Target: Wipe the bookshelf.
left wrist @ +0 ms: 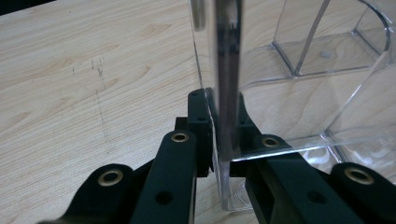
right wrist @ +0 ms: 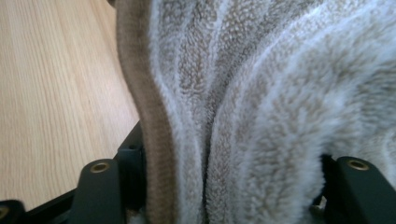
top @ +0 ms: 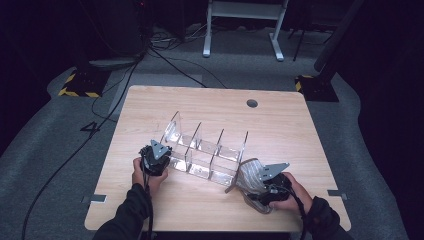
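High view: wooden table (top: 150, 107) carrying a clear acrylic divider rack (top: 205, 150), whose long axis runs diagonally from the far left toward the near right, its four upright partitions standing across that axis. At the rack's near-right end lies a folded striped fleece cloth (top: 252, 175), grey-white with a brown hem, touching the end partition and leaning on it. Left gripper (top: 156, 159) sits at the rack's left end; in the left gripper view its jaws are closed tight on the edge of an upright clear wall (left wrist: 226, 84). Right gripper (top: 265, 187) meets the cloth from the near-right side; in the right gripper view the cloth (right wrist: 261, 102) bulges between widely parted jaws, its stripes running upward, and whether the pads press on it I cannot tell.
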Demonstrator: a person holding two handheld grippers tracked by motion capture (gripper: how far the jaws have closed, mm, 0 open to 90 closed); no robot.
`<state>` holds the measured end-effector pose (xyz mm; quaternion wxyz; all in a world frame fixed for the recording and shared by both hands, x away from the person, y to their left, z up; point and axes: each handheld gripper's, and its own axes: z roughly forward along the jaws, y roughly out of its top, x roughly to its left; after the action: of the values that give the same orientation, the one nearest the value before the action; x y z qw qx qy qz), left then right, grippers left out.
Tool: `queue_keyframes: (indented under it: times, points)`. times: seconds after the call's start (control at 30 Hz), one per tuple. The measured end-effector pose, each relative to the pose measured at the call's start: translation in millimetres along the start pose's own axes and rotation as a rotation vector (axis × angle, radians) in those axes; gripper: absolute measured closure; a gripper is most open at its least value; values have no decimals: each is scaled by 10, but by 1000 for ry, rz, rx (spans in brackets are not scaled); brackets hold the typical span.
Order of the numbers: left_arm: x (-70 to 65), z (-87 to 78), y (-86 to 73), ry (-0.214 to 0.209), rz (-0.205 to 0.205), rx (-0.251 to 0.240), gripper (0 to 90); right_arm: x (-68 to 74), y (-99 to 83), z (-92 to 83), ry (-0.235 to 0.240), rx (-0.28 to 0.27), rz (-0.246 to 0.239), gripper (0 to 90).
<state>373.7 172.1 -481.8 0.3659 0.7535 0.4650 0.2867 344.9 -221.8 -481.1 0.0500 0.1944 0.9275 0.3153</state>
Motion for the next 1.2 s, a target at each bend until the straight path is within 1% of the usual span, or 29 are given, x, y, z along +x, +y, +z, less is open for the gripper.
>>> queue_keyframes:
  times: [0.1, 0.13, 0.2, 0.23, 0.27, 0.33, 0.37, 0.4, 0.43, 0.5, 0.6, 0.63, 0.67, 0.7, 0.73, 0.77, 0.8, 0.83, 0.9, 1.0, 1.1, 1.13, 1.17, 1.2]
  points:
    - [-1, 1, 0, 0, -1, 1, 840, 18, -6, 9, -5, 7, 0, 372]
    - [-2, 0, 1, 1, 1, 3, 836, 30, 0, 13, -9, 17, -11, 367]
    - [-1, 2, 0, 0, 2, 3, 835, 34, 2, 17, -10, 20, -13, 367]
    - [-4, 3, 0, 1, 3, 2, 829, 69, 18, 26, -21, 39, -22, 365]
    - [-4, 3, 0, 0, 1, 3, 829, 82, 29, 25, -18, 50, -25, 361]
    - [-4, 4, 1, -1, 2, 6, 827, 91, 36, 26, -18, 57, -27, 357]
    - [-5, 4, 0, -3, 1, 7, 827, 99, 43, 28, -18, 65, -34, 352]
    - [-5, 4, 0, -3, 2, 8, 821, 113, 56, 33, -21, 76, -28, 348]
    - [-6, 5, 0, -3, 3, 8, 821, 119, 62, 31, -25, 83, -31, 348]
    - [-4, 6, 0, -4, 4, 9, 820, 128, 70, 35, -31, 89, -25, 345]
    - [-5, 11, 0, -5, 5, 12, 819, 111, 66, 40, -21, 86, -27, 350]
    - [-7, 14, -2, -7, 3, 12, 819, 109, 67, 40, -22, 87, -26, 365]
    - [-6, 15, -2, -6, 4, 14, 817, 104, 75, 35, -31, 92, -22, 414]
    - [-8, 17, -3, -6, 4, 16, 813, 106, 92, 28, -29, 100, -20, 505]
    - [-10, 17, -3, -4, 7, 19, 812, 104, 99, 25, -28, 102, -19, 548]
    - [-10, 17, -3, -4, 7, 19, 811, 104, 99, 25, -28, 102, -19, 548]
    - [-10, 18, -2, -5, 8, 20, 811, 99, 102, 24, -29, 99, -21, 587]
    - [-10, 19, -3, -5, 8, 22, 810, 100, 109, 22, -34, 101, -21, 649]
    - [-11, 22, -5, -7, 6, 24, 810, 112, 117, 22, -34, 104, -32, 681]
    - [-12, 25, -5, -7, 7, 24, 808, 122, 117, 21, -38, 102, -37, 699]
    - [-6, 32, -8, -7, 12, 28, 807, 112, 88, 3, -34, 77, -46, 730]
    - [-6, 32, -8, -7, 12, 28, 807, 108, 82, -5, -39, 68, -51, 737]
    - [-5, 39, -8, -9, 11, 28, 807, 107, 79, -22, -55, 58, -53, 741]
    - [-5, 39, -8, -9, 11, 28, 807, 107, 79, -22, -55, 58, -53, 741]
